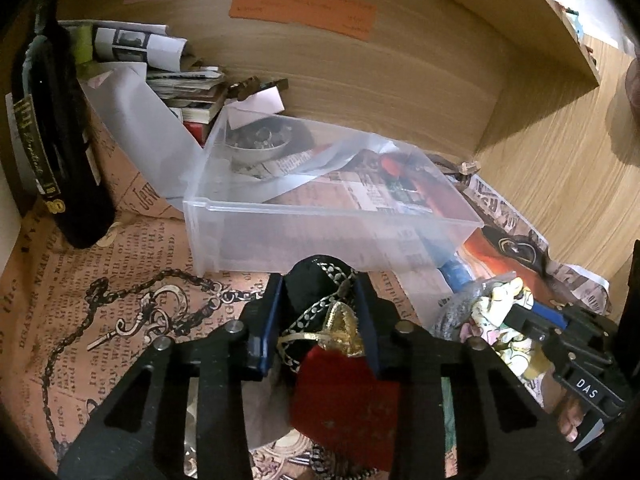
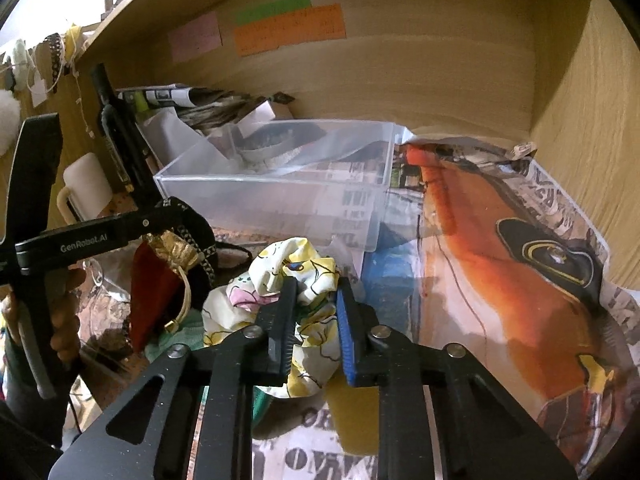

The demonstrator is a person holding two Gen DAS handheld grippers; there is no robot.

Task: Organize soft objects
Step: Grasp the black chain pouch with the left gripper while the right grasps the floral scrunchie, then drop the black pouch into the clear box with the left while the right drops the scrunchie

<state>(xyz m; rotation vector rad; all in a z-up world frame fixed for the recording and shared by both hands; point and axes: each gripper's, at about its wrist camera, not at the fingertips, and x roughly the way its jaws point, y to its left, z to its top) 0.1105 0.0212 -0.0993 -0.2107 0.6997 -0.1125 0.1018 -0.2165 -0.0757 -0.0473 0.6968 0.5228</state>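
Observation:
My left gripper is shut on a black pouch with gold trim and a red cloth bunched below it; the blue pads press its sides. The same pouch and red cloth show at the left of the right wrist view, held by the left gripper. My right gripper is shut on a crumpled white and yellow printed fabric. That fabric and the right gripper appear at the lower right of the left wrist view. A clear plastic bin stands just beyond both grippers.
A dark bottle stands at the left, papers and books piled behind the bin. Newspaper-print sheets and an orange poster cover the shelf floor. Wooden walls close the back and right. A white mug sits left.

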